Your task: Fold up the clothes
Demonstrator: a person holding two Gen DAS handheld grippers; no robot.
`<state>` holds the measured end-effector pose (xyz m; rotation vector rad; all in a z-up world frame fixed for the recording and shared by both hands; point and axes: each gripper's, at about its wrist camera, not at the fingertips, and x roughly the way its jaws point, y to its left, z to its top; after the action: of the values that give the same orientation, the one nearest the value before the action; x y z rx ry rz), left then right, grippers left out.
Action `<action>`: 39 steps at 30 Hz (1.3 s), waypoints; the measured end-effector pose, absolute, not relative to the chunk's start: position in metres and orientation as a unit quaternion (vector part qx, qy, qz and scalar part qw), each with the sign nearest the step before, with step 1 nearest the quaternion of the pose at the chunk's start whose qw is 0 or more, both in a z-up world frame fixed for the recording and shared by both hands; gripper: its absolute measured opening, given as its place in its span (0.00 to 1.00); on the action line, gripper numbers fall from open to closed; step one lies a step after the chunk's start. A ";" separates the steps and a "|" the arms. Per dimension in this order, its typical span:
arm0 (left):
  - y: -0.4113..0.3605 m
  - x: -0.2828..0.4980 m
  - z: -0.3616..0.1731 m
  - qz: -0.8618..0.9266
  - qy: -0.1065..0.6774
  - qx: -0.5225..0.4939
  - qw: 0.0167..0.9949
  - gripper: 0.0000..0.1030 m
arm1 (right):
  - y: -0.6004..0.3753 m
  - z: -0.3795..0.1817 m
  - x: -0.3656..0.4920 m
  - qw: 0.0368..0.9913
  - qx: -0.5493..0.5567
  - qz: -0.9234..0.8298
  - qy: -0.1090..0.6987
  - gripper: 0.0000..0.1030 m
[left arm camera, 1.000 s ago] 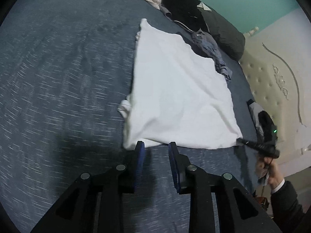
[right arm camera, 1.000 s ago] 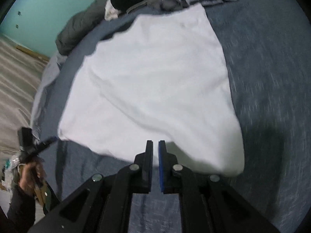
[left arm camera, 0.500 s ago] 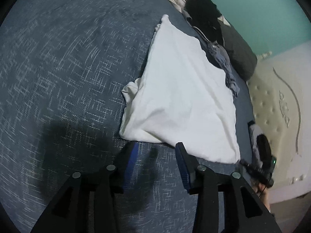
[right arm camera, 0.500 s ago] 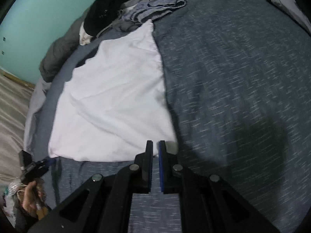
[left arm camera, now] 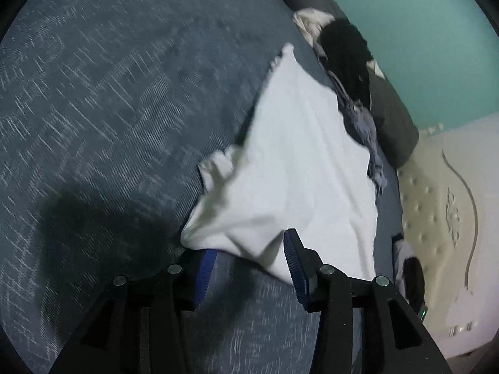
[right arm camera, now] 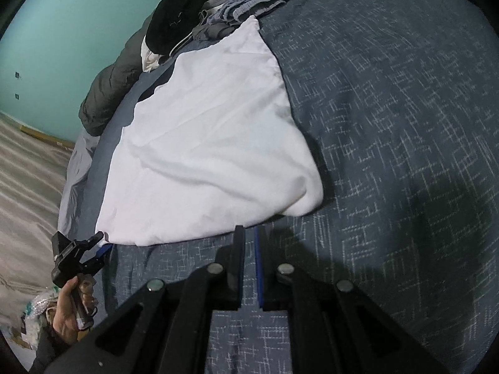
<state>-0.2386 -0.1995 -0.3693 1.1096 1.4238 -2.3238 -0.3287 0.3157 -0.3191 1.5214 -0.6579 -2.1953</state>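
White garment (right arm camera: 205, 143) near edge between wide L claw (left arm camera: 246, 258) tips; R claw (right arm camera: 249, 243) nearly closed, empty, bedspread (right arm camera: 389, 124) free to its right

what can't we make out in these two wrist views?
- Left wrist: white garment near hem motion-blurred; whether the open left gripper touches it is unclear.
- Right wrist: whether the right gripper pinches any cloth.
- Both: clothes pile, items overlap.

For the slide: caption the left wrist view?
Open left gripper straddles the near edge of a white cotton garment on a blue-grey bedspread.
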 end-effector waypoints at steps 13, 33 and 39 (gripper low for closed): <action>-0.199 -0.255 -0.351 -0.816 0.430 0.376 0.088 0.12 | 0.324 -0.322 -0.327 0.197 0.536 -0.784 -0.242 0.06; -0.112 -0.356 -0.239 -0.874 0.339 0.348 -0.017 0.08 | 0.348 -0.301 -0.332 0.198 0.523 -0.793 -0.242 0.06; -0.024 -0.414 -0.222 -0.879 0.282 0.374 -0.094 0.06 | 0.365 -0.291 -0.333 0.193 0.518 -0.796 -0.247 0.06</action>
<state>-0.4138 -0.0241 -0.2216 1.2495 0.9430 -2.9379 -0.3331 0.3652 -0.2914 1.4538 -0.6930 -2.2321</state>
